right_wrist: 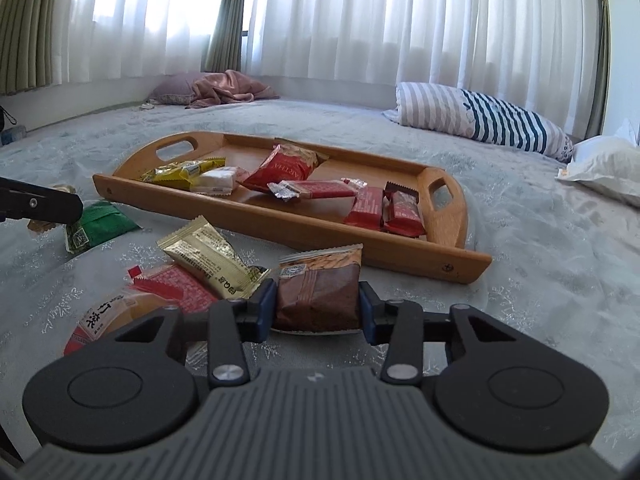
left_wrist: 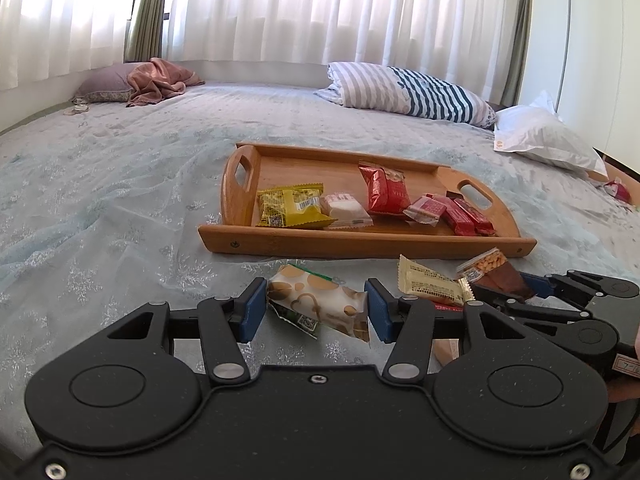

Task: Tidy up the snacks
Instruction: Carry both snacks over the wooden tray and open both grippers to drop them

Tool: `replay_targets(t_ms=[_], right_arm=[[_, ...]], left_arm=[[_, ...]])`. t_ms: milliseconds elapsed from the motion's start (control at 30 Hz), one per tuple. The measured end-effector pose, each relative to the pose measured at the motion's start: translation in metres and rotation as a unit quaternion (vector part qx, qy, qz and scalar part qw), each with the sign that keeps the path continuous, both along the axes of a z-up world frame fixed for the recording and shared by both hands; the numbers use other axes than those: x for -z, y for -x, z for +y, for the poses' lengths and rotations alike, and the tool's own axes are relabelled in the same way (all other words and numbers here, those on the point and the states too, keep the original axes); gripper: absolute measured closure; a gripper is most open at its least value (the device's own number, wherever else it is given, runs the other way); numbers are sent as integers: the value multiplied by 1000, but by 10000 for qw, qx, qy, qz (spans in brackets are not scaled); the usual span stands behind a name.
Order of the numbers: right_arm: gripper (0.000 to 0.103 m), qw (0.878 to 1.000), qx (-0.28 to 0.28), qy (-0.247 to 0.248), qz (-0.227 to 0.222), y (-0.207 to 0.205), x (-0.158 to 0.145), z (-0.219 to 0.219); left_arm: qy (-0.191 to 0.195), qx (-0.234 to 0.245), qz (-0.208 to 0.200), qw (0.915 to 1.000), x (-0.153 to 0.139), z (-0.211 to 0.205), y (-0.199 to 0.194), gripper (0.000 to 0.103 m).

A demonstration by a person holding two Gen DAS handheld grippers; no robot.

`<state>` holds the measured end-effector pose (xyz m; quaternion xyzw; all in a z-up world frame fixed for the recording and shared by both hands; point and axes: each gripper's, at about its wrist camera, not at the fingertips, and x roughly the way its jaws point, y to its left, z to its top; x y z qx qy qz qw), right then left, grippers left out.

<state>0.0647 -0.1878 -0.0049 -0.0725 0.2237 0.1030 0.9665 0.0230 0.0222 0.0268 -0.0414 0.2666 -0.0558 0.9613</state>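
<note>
- The left gripper [left_wrist: 316, 310] is seen low over the bed [left_wrist: 120, 184], its jaws spread around a white packet with gold hearts [left_wrist: 320, 300]; the blue pads [left_wrist: 256, 304] stand on either side of the packet, and whether they touch it cannot be told.
- A green packet [right_wrist: 98, 226] is partly seen under the white one, both lying on the bedspread just in front of the tray.
- The right gripper [right_wrist: 318, 306] is held level and low over the bed, pointed toward the tray, with its jaws clenched on a brown packet [right_wrist: 318, 292] whose clear top shows nuts.
- In the left wrist view the right gripper [left_wrist: 528, 284] is seen at the right edge, reaching in from the side with the brown packet [left_wrist: 498, 270] at its tip.
- Just beside the brown packet a cream-gold packet [right_wrist: 208, 258] lies on the bed, resting across a red packet [right_wrist: 176, 286]; a bun in a clear wrapper [right_wrist: 116, 314] is seen nearer the camera.
- A wooden tray [right_wrist: 280, 222] with cut-out handles lies on the bed just beyond the loose packets.
- Within the tray a yellow packet [left_wrist: 292, 206], a small white packet [left_wrist: 346, 208], a large red bag [left_wrist: 384, 190] and several small red bars [left_wrist: 460, 210] are laid out.
- Farther off on the bed a striped pillow [left_wrist: 404, 90], a white bag [left_wrist: 544, 136] and a pink cloth [left_wrist: 160, 80] on a mauve cushion are seen, with curtains [left_wrist: 320, 12] behind.
</note>
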Motion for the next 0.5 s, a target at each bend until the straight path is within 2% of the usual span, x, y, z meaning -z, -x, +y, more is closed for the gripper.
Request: replay_targets(t_ms=[233,500], right_arm=[[58,9997,113,-186,-138,1,-16,-6],[57,9981,300,-505,-159,-23,-39,-10]], left_arm=[[66,25,-83,9999,-8,3,-8,53],[126,-14,-345,9993,-26,10,-35,53]])
